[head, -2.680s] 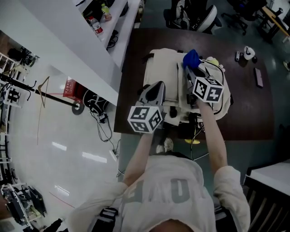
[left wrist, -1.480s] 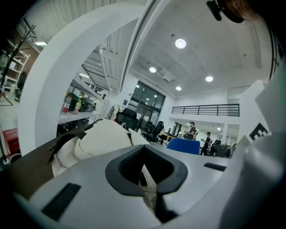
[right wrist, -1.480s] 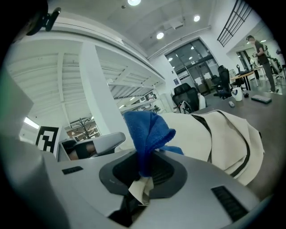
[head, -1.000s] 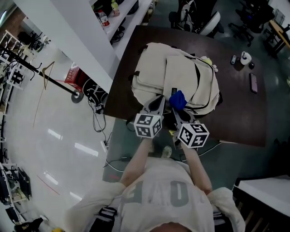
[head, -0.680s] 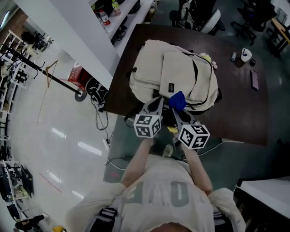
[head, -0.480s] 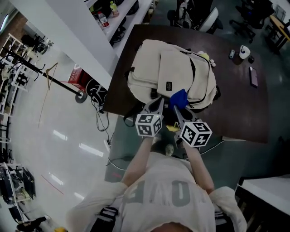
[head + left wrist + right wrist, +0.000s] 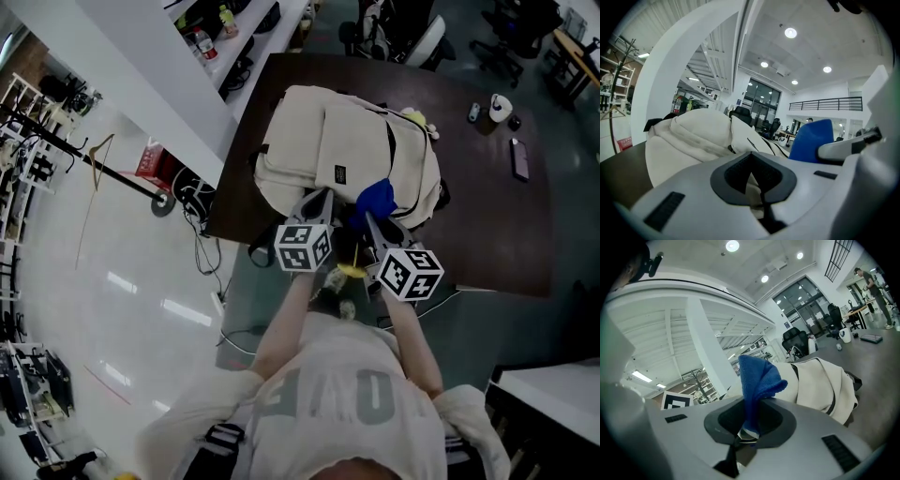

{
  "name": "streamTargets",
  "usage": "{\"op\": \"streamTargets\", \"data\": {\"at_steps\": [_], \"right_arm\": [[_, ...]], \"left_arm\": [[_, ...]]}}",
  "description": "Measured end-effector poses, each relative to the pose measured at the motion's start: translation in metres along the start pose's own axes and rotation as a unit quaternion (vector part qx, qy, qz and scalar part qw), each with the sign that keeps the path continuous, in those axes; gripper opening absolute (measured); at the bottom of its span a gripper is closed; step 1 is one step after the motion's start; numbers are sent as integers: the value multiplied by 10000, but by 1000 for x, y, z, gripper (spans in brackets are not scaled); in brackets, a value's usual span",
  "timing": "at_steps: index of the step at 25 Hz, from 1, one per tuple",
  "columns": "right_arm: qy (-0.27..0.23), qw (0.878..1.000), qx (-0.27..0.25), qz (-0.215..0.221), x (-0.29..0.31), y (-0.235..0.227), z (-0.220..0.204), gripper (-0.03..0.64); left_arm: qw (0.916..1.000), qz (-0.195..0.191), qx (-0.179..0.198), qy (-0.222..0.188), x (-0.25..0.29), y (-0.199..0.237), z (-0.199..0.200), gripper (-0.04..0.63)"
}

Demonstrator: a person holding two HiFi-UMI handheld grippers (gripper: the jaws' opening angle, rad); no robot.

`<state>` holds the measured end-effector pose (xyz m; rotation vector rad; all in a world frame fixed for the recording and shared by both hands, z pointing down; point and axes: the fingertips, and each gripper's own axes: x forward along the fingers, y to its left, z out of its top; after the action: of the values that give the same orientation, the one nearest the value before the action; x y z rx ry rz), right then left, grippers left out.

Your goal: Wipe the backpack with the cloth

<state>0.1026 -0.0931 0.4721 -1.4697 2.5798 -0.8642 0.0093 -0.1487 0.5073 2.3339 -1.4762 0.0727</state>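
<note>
Nearest the camera, the marker cubes of the left tool (image 7: 319, 195) and right tool (image 7: 368, 217) sit side by side just short of the backpack's near edge, off the worktop (image 7: 487, 220). The left tool points at the near edge of the backpack (image 7: 328, 141); in its own view (image 7: 755, 176) the jaws are clenched together, and pale fabric shows at their tips, though whether it is pinched cannot be told. The right tool, just right of the left one, is clamped on the blue cloth (image 7: 377, 198); its own view (image 7: 744, 430) shows the jaws nipping the lower end of the cloth (image 7: 757, 376), which stands up as a folded tuft. The cloth lies against the backpack's near right part, over a dark trim strip. The cream backpack (image 7: 820, 376) lies flat on the dark worktop, its small dark label (image 7: 339, 173) facing up near its middle. Beyond the backpack to the right, well apart from it, a flat dark device (image 7: 517, 159) and a small white object (image 7: 500, 108) rest on the worktop.
</note>
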Motion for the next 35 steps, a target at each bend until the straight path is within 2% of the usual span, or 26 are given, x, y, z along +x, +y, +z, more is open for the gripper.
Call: {"op": "streamTargets", "data": {"at_steps": [7,16,18,24,27,29,35], "right_arm": [[-167,9998,3,48,19,-6,21,43],[-335,9993,-132,43,53,-19,52,43],[-499,9985,-225,15,66,-29,75,43],[-1088,9901,-839,-278,134,-89,180,43],[-988,9892,-1018,-375,182,-116,208,43],[-809,9909,-994,-402,212,-133,213,43],[81,9977,-513,-446,262,-168,175,43]], "left_arm": [[9997,108,210,81,18,15,20,5],[9996,126,207,134,34,34,42,4],[9996,123,222,102,35,38,44,3],[9998,83,149,-114,29,37,39,5],[9999,27,112,-124,29,39,39,5],[9999,-5,111,-121,29,39,39,5],[9998,-93,109,-160,33,38,41,5]]}}
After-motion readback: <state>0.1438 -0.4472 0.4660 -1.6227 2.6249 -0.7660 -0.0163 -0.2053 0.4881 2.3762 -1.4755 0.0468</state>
